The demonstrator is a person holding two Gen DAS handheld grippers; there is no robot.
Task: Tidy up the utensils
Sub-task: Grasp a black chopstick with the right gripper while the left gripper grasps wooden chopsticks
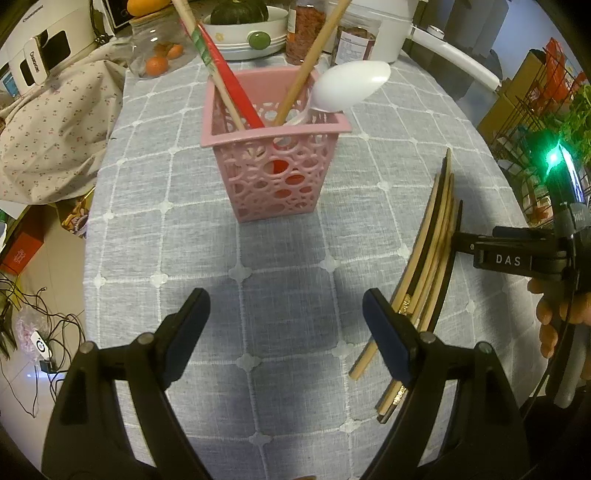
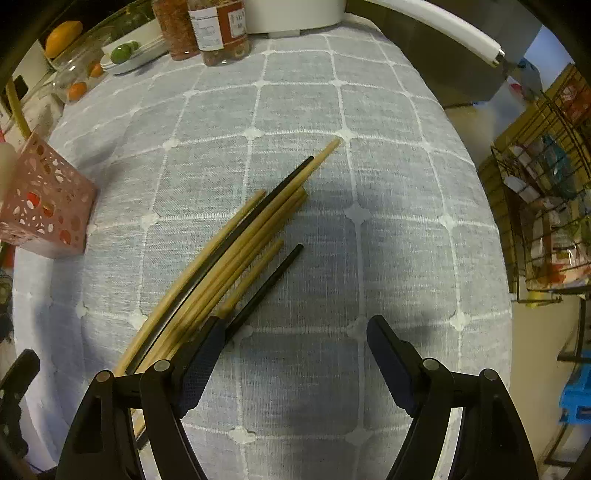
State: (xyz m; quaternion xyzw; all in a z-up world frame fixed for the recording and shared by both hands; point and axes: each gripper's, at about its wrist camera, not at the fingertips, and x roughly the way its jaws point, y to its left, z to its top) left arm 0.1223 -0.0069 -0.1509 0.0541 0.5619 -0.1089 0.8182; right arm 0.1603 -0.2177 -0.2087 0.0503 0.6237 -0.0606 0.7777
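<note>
A pink perforated holder point(image 1: 275, 162) stands on the grey checked tablecloth and holds two wooden chopsticks, a red utensil point(image 1: 232, 81) and a white spoon point(image 1: 351, 86). A loose bundle of wooden and black chopsticks point(image 1: 430, 254) lies to its right. My left gripper point(image 1: 286, 314) is open and empty in front of the holder, its right finger beside the bundle. My right gripper point(image 2: 295, 339) is open and empty; its left finger lies over the near end of the chopsticks point(image 2: 236, 254). The holder point(image 2: 44, 206) shows at the far left of the right wrist view.
At the table's far edge stand a white bowl with a dark squash point(image 1: 243, 26), spice jars point(image 1: 306, 29), a glass jar with oranges point(image 1: 159, 55) and a white appliance point(image 1: 384, 22). Floral cloth point(image 1: 51, 129) lies left. A wire rack point(image 2: 546, 206) stands right.
</note>
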